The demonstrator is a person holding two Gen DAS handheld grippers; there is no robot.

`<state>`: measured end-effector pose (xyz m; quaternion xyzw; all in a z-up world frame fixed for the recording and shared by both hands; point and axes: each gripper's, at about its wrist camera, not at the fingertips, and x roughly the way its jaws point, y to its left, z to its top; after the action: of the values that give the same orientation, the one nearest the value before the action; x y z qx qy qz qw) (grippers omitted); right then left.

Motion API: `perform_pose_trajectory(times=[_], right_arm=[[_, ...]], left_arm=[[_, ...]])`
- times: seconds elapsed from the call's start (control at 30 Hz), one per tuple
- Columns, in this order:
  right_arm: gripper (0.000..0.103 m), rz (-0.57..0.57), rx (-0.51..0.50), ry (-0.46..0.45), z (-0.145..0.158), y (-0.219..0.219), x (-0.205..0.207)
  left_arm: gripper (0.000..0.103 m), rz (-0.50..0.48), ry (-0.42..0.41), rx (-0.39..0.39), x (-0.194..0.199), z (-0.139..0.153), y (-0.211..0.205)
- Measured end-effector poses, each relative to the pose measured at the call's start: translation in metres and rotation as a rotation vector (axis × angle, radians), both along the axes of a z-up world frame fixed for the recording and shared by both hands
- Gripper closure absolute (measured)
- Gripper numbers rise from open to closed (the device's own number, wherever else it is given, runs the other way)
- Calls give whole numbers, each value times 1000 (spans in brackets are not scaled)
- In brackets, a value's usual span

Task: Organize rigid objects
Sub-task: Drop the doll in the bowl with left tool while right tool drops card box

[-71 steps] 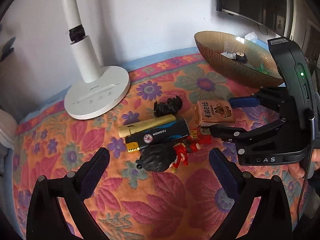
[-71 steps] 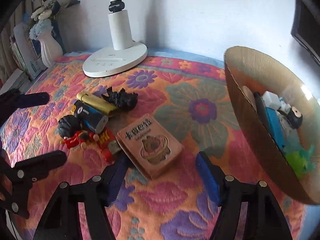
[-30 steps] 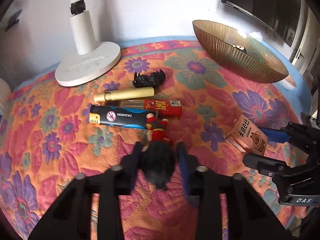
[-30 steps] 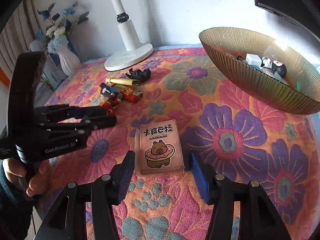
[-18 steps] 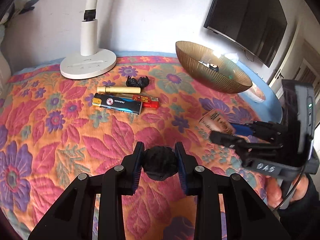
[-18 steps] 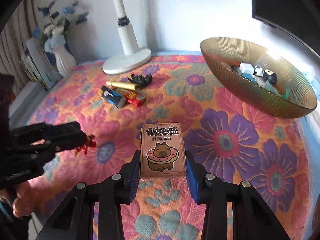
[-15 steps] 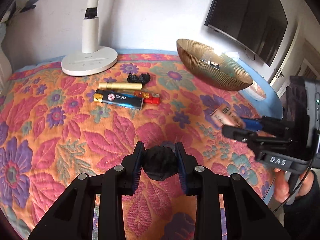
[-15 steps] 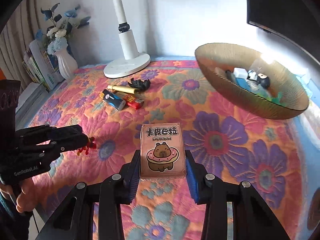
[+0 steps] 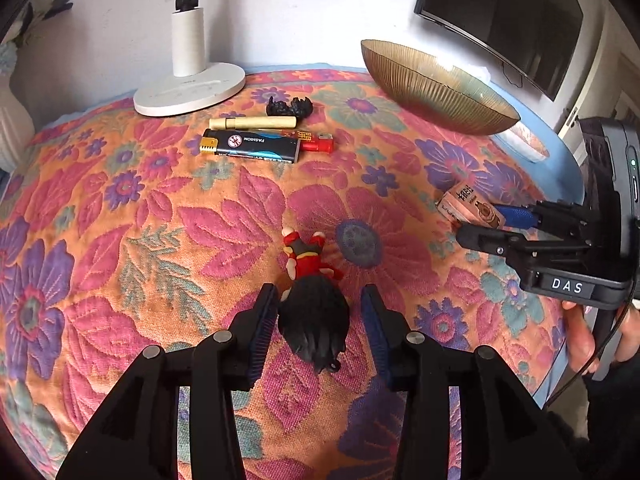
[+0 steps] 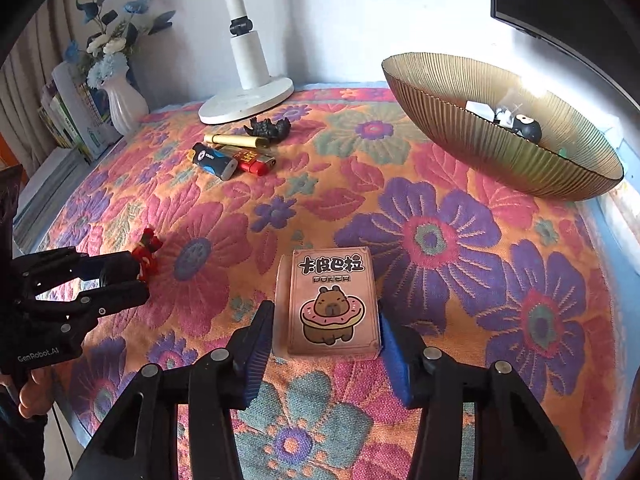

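Both tools opening: left tool (image 9: pixel 318 326) lets figurine (image 9: pixel 314 316) go, right tool (image 10: pixel 326 346) frees card box (image 10: pixel 330 304); both now set on desk, regrouped.

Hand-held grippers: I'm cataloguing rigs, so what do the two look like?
Both are black plastic linkage frames with silver pivot screws and blue ribbed pads. The left hand-held gripper reads "GenRobot.AI" on its body. The right hand-held gripper carries a "DAS" label, a green light and a thin black cable. A dark sleeve shows behind it.
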<state>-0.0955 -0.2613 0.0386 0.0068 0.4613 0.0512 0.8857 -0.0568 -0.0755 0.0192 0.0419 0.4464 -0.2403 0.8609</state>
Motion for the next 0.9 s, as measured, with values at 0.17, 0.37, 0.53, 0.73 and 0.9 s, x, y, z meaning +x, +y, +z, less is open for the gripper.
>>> perform_pose_trajectory(times=[0.17,0.37,0.53,0.73,0.9], right_arm=[[63,-50,-22,-15,0,2,-2],[63,-31,15,-36,12,-2,-14],[63,-93,-15,-151,66,-30,-25],[63,-267,-204,-287,156,-87,-15],[63,-371,-247,-235,186,-141,34]], left_arm=[[75,5,-38,46,-6,1,-8],[75,-13,-80,-11,-13,16,-12],[75,-70,-175,-60,-10,60,-34],[75,-159,-304,-173,29,143,-91],[75,-197,-266,-194,81,164,-152]])
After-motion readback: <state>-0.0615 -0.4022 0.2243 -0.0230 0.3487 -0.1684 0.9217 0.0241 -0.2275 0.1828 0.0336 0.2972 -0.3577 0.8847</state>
